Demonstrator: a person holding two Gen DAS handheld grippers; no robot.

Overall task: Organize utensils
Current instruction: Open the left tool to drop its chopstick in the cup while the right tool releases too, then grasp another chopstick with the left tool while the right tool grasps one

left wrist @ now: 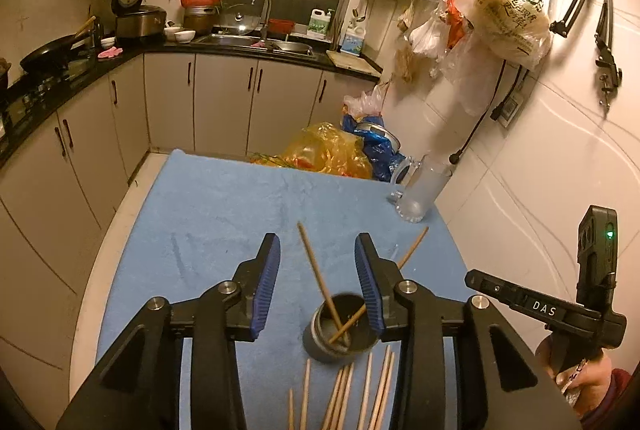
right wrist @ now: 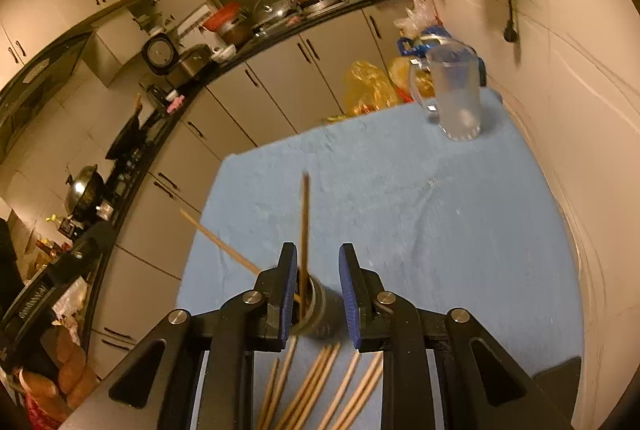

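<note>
A round metal cup (left wrist: 339, 334) stands on the blue cloth (left wrist: 224, 214) with two wooden chopsticks (left wrist: 316, 270) leaning in it. Several loose chopsticks (left wrist: 352, 394) lie on the cloth in front of the cup. My left gripper (left wrist: 316, 250) is open and empty, held above the cup. In the right wrist view the cup (right wrist: 320, 308) sits between the open jaws of my right gripper (right wrist: 318, 258), with two chopsticks (right wrist: 305, 230) sticking out of it and loose chopsticks (right wrist: 320, 386) below. The right gripper holds nothing.
A frosted glass mug (left wrist: 424, 186) stands at the cloth's far right corner; it also shows in the right wrist view (right wrist: 456, 94). Plastic bags (left wrist: 332, 150) lie beyond the table's far edge. A tiled wall (left wrist: 540, 158) runs along the right. Kitchen cabinets (left wrist: 224, 98) stand behind.
</note>
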